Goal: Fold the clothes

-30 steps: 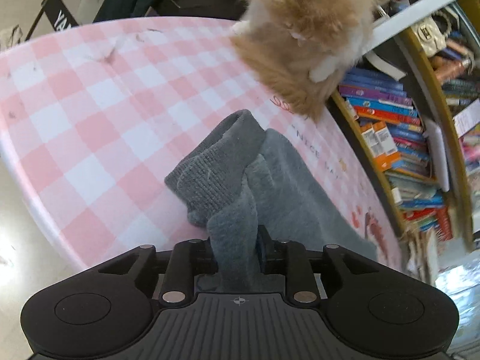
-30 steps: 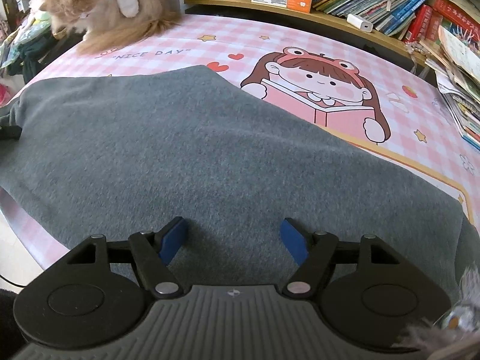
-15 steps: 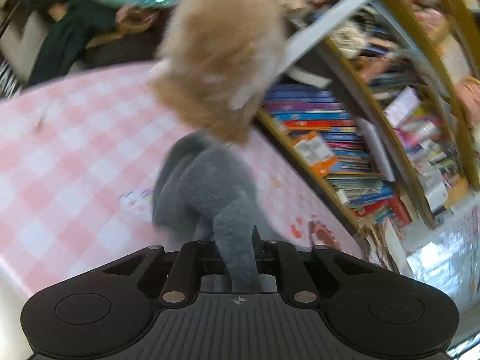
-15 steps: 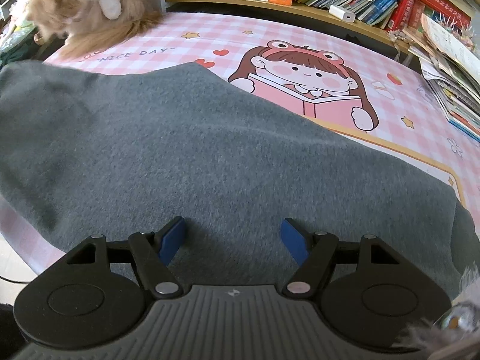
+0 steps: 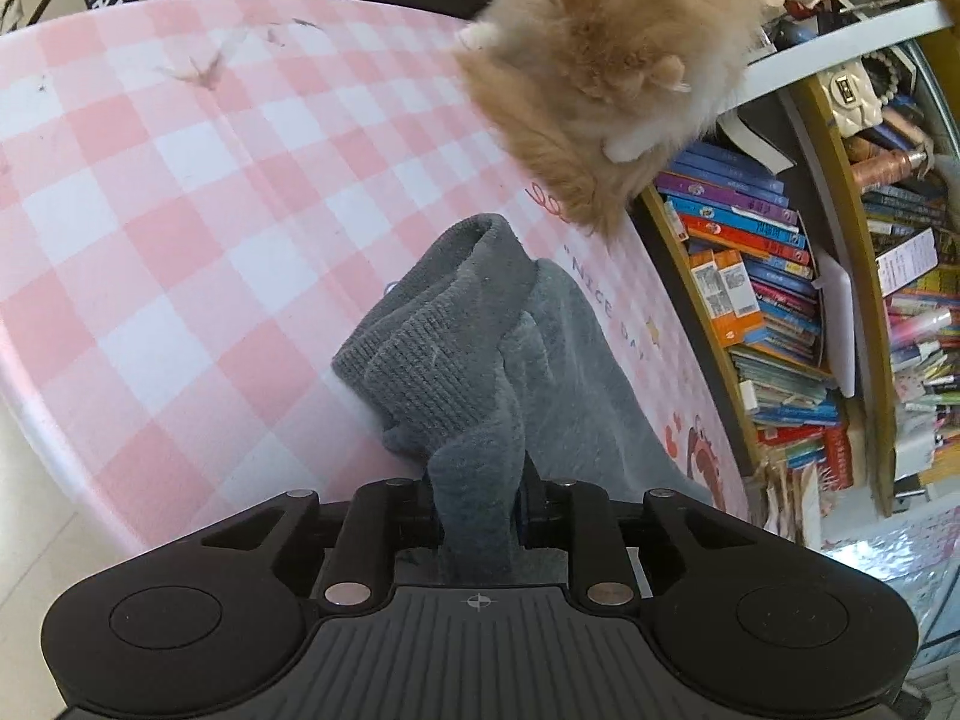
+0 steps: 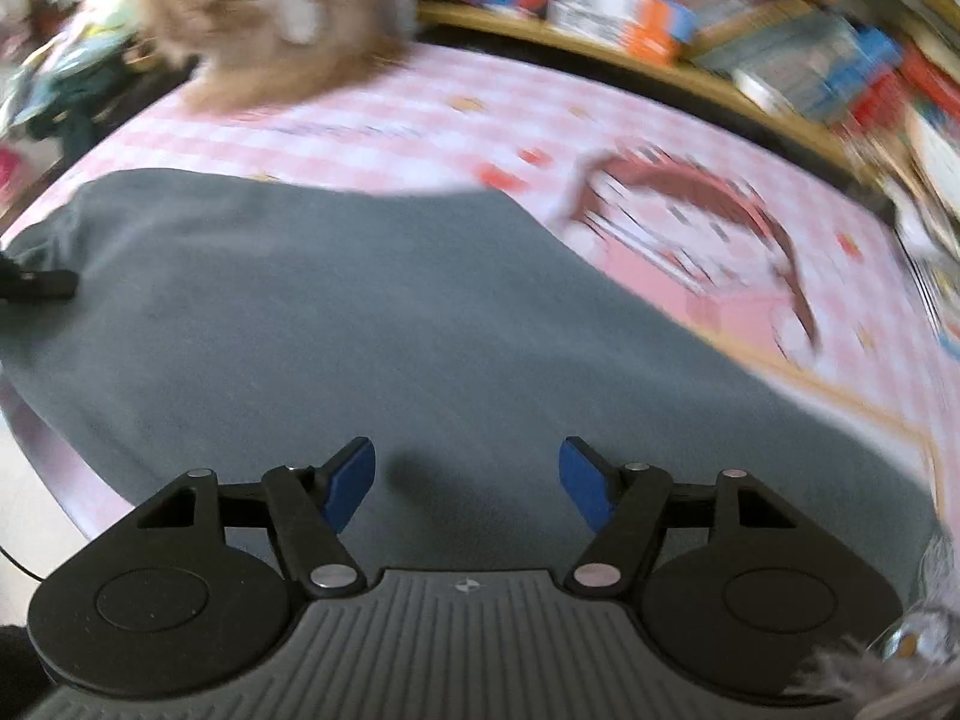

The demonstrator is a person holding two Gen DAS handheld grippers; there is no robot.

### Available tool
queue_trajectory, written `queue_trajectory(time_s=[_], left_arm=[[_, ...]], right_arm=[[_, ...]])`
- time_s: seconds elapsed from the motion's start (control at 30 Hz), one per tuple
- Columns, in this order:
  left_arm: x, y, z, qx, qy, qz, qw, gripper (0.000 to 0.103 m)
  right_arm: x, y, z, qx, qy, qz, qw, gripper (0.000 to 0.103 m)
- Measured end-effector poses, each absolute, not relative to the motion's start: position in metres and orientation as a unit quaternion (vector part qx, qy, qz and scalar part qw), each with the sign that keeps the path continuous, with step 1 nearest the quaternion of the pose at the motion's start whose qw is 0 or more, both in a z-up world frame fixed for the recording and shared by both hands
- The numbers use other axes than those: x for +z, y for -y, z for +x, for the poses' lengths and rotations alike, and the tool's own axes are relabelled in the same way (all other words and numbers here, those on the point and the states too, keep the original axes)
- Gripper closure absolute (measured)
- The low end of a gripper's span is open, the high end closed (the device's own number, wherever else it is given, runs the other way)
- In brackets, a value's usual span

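The pink checked table (image 5: 180,192) fills both views. A grey fleece garment (image 6: 390,324) lies spread over its near half, ribbed cuff (image 5: 432,348) bunched at the centre of the left view. A fluffy ginger cat (image 5: 612,60) sits at one o'clock there (eleven o'clock in the blurred right view). The left gripper (image 5: 480,498) pinches a fold of fleece, its jaws having just eased slightly apart. The right gripper (image 6: 467,480) hangs wide, empty, over the cloth.

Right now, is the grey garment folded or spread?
Mostly spread: the garment lies flat across the table; only its end bunches in the left gripper.
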State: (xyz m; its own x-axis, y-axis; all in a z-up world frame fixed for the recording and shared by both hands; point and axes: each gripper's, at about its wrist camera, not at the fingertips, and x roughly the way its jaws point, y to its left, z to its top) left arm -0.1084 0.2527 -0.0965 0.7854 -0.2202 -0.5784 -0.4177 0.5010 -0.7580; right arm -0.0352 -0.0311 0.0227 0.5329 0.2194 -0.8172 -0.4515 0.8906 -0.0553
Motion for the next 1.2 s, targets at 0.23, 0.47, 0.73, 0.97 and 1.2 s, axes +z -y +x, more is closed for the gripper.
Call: queue_trajectory(time_s=[0.23, 0.47, 0.73, 0.97, 1.2], left_arm=[[-0.099, -0.255, -0.111, 0.06, -0.315, -0.508, 0.8, 0.08], [-0.1, -0.253, -0.114, 0.066, -0.305, -0.518, 0.797, 0.079], [-0.096, -0.245, -0.113, 0.085, -0.299, -0.509, 0.803, 0.08], [-0.078, -0.232, -0.105, 0.111, -0.302, -0.47, 0.822, 0.09], [-0.012, -0.188, -0.101, 0.082, -0.274, -0.335, 0.898, 0.092]], right_arm=[[0.013, -0.045, -0.028, 0.244, -0.418, -0.196, 0.853, 0.04], [0.009, -0.063, -0.062, 0.255, -0.407, -0.24, 0.844, 0.047], [0.004, -0.055, -0.066, 0.274, -0.408, -0.235, 0.839, 0.045], [0.001, -0.037, -0.059, 0.302, -0.411, -0.19, 0.839, 0.039], [0.009, -0.018, -0.06, 0.322, -0.386, -0.155, 0.85, 0.041]])
